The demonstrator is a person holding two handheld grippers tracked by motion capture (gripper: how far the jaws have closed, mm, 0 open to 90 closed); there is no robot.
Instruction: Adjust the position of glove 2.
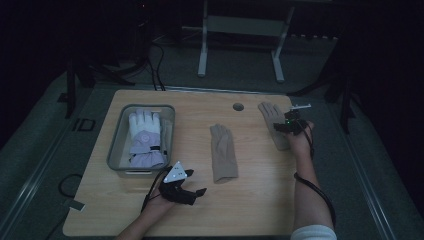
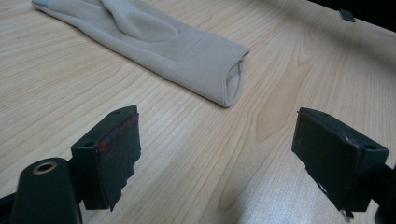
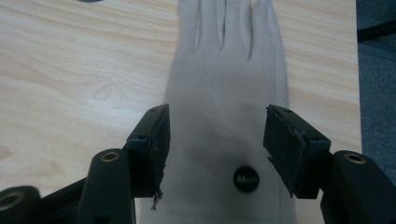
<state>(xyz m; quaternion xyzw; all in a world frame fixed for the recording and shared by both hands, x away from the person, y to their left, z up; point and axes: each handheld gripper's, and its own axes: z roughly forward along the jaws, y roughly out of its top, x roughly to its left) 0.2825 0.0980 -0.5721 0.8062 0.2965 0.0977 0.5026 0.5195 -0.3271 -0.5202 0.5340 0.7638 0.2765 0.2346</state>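
I have my right gripper [image 3: 215, 154] over the right beige glove [image 3: 229, 93], jaws apart on either side of its palm and gripping nothing; the glove lies flat, fingers pointing away from me, with a small black button [image 3: 246, 178] near the cuff between the jaws. In the high view that glove [image 1: 272, 120] sits at the far right of the table [image 1: 250, 200], just right of the round hole [image 1: 238, 106] in the top, and my right gripper [image 1: 292, 122] rests over its near half. A second beige glove [image 1: 222, 152] lies toward me from the hole, near the table's middle, well apart from the first. My left gripper [image 1: 192, 192] is at the near edge, left of that glove, jaws wide and empty; in the left gripper view the glove's open cuff [image 2: 233, 81] faces the jaws, near but not touching. Left of the hole, at the table's left side, a grey bin [image 1: 120, 145] holds a white-and-lilac padded glove [image 1: 144, 135], fingers pointing away from me.
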